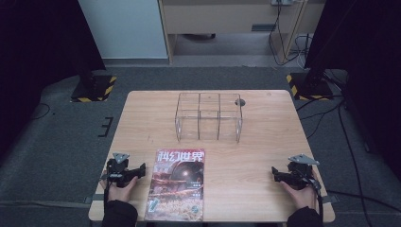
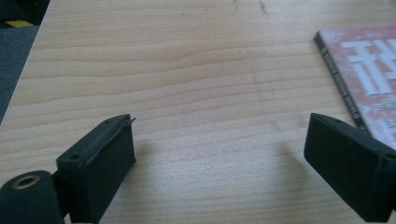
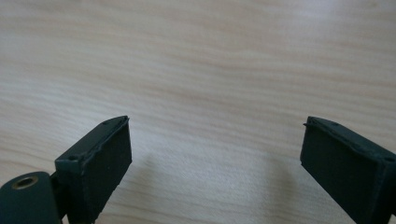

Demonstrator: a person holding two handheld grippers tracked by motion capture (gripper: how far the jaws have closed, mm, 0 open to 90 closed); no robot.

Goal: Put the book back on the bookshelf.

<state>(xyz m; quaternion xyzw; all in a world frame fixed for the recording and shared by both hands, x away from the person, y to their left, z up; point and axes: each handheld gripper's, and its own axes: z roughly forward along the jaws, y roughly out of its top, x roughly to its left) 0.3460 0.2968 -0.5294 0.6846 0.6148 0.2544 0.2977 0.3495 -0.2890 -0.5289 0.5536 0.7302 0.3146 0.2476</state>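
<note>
Lying just beside the magazine [image 1: 176,184], the left gripper [image 1: 141,169] gapes empty.

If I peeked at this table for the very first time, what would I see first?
Probably the bright red magazine, lying flat near the front edge of the wooden table. Behind it, farther back, stands a see-through box with dividers. A hand holds an open tool at each side: the left tool close beside the magazine, the right tool farther off.

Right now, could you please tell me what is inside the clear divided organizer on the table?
The clear organizer has three compartments, and through its walls only the wooden table shows; nothing lies in any of them. Whether it has a clear floor of its own cannot be told.
</note>
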